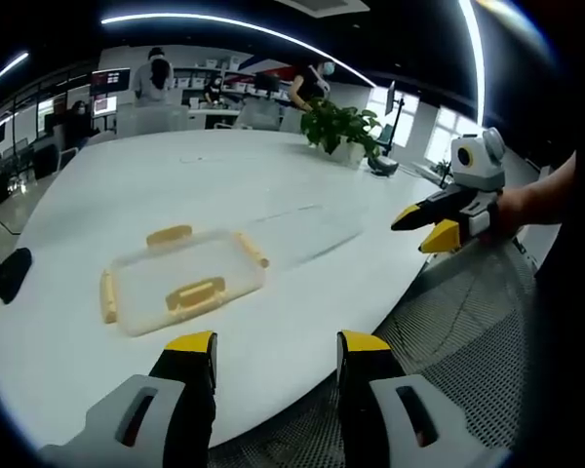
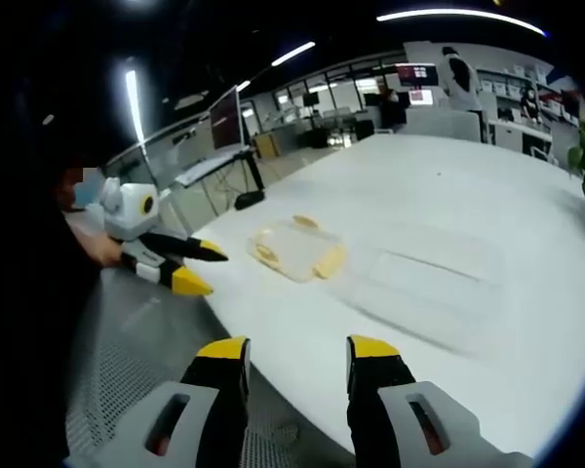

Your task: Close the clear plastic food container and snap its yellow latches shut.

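Note:
A clear lid with yellow latches (image 1: 180, 278) (image 2: 292, 249) lies flat on the white table (image 1: 175, 175) (image 2: 487, 175). Beside it sits the clear container body (image 1: 302, 232) (image 2: 429, 278), faint against the table and apart from the lid. My left gripper (image 1: 276, 356) (image 2: 207, 269) hovers open off the table's near edge, short of the lid, with nothing between its jaws. The right gripper (image 2: 297, 353) (image 1: 421, 229) is held by a hand beyond the table's edge. It is open and empty too, pointing toward the container.
A potted plant (image 1: 341, 127) stands at the table's far side. A grey mesh surface (image 1: 458, 331) (image 2: 136, 361) lies below the table edge. A monitor on a stand (image 2: 236, 127) and several people at desks (image 1: 156, 78) are in the background.

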Motion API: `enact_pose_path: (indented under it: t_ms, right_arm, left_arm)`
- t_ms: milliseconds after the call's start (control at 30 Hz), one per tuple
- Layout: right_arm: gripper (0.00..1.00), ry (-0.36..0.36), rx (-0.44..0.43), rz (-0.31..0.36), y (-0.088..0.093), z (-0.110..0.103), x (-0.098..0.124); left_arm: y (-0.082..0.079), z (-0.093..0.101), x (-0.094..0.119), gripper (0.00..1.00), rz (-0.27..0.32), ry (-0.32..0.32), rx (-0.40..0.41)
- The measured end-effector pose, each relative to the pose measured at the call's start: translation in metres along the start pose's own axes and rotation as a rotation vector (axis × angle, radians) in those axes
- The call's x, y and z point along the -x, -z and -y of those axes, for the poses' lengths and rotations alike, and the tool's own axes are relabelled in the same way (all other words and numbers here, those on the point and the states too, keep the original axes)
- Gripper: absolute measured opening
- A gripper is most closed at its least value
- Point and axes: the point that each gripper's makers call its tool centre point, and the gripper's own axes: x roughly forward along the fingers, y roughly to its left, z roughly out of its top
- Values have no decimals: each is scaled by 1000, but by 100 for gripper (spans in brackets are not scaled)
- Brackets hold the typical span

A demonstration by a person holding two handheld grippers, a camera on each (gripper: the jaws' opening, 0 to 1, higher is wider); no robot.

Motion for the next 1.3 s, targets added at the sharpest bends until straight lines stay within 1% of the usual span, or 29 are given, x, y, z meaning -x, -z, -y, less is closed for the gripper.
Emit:
enact_pose_path:
  t_ms: [100, 167, 200, 233, 267, 333, 400, 600, 700, 733, 767, 800, 833, 867, 900, 933, 967, 1000, 1100, 1133, 1200, 1300]
  right_arm:
    - [38, -7, 1, -10, 1, 0, -2]
    - [38, -11, 0, -8, 0, 0, -2]
    - [38, -10, 15, -13, 1, 0, -3]
    - [38, -6, 31, -12, 1, 0, -3]
    - [38, -10, 29, -13, 0, -1, -3]
    - [38, -7, 33, -18, -1, 0, -4]
    - [38, -4, 42, -9, -5, 0, -4]
    - [38, 14, 32, 4, -9, 1, -2]
    - [38, 18, 26, 16, -9, 1, -2]
    - [37, 19, 17, 19, -8, 1, -3]
    - [36, 20, 11, 24, -8, 0, -5]
    - [36, 21, 22, 13, -8, -2, -8]
    - [35, 45, 76, -9, -5, 1, -8]
    - [33, 49, 120, -27, -1, 1, -9]
    - [32, 40, 124, -41, 3, 0, -10]
    - [32, 35, 103, -29, 1, 0, -10]
    - [33, 29, 83, -9, -4, 1, -7]
    - [33, 28, 61, 28, -13, 2, -5]
    - [34, 39, 40, 72, -29, 6, 1]
    - [34, 41, 17, 100, -36, 5, 0]
    - [34, 34, 19, 107, -42, 2, -1]
    - [34, 7, 35, 125, -52, -6, -6]
  left_arm:
    - [-1, 1, 1, 47, 9, 2, 0]
    - [-2, -2, 1, 45, 14, -13, -7]
    - [-3, -3, 1, 44, 15, -19, -6]
    - [-4, -3, 1, 44, 20, -18, -3]
    - [-6, -3, 1, 44, 25, -18, -1]
    - [-7, -5, 2, 47, 29, -20, 0]
    - [-9, -5, 3, 49, 34, -22, -4]
    - [-8, -8, 4, 49, 23, -30, -13]
    - [-10, -9, 3, 47, 29, -37, -36]
    - [-11, -15, 3, 46, 28, -43, -94]
    - [-8, -19, 3, 46, 42, -66, -57]
    - [-1, -16, 3, 46, 7, -47, -24]
    - [1, -12, 3, 46, -7, -28, 5]
    - [-7, -14, 3, 46, 19, -33, -23]
    - [-12, -12, 3, 46, 41, -34, -27]
    - [-15, -5, 3, 46, 52, -10, -29]
    - [-11, -4, 2, 46, 34, -3, -47]
    - [-9, -5, 3, 46, 23, -9, -54]
    - [-13, -10, 6, 48, 44, -9, 1]
    - [-15, -13, 7, 48, 48, -13, 1]
    - [-16, -15, 7, 48, 43, -13, 2]
    - [-20, -17, 5, 48, 35, -2, -31]
